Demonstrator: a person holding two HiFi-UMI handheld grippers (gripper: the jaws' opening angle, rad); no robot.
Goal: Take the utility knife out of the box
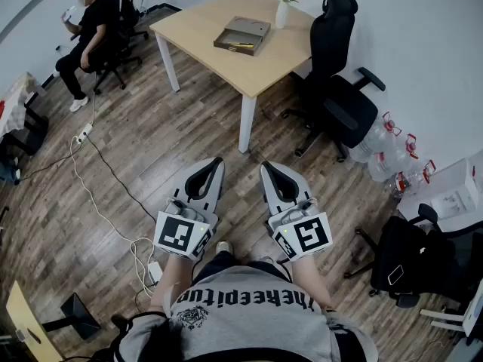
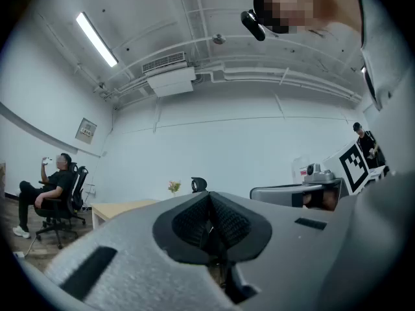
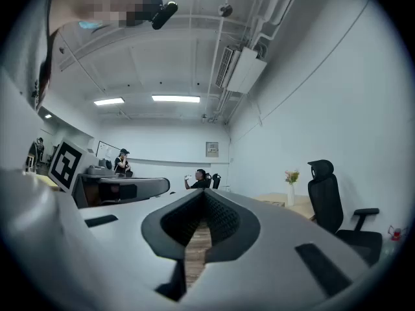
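Over on the light wooden table (image 1: 198,23) at the far side of the room sits the shallow brown box (image 1: 243,33). The utility knife (image 1: 241,45) is lying inside it, a thin yellow-and-dark strip along the edge nearer me. So the knife is in the box and well away from both my grippers.

My left gripper (image 1: 218,160) is closed with its ribbed pads pressed together and nothing between them. My right gripper (image 1: 266,165) looks the same: the tips meet and it's empty, with just a sliver of wood floor (image 1: 151,142) showing through the gap lower down behind the pads. I'm holding both out in front of my belly, side by side but not touching, roughly level and pointed toward the table.

Other stuff around: a white vase (image 1: 281,15) with flowers stands on the table just beside the box, on its right. A black office chair (image 1: 341,89) is parked at the table's right side. Some big water bottles (image 1: 386,148) stand against the wall further right. A person in black (image 1: 89,30) sits in a chair off to the left, and a white cable (image 1: 102,202) snakes across the floor.
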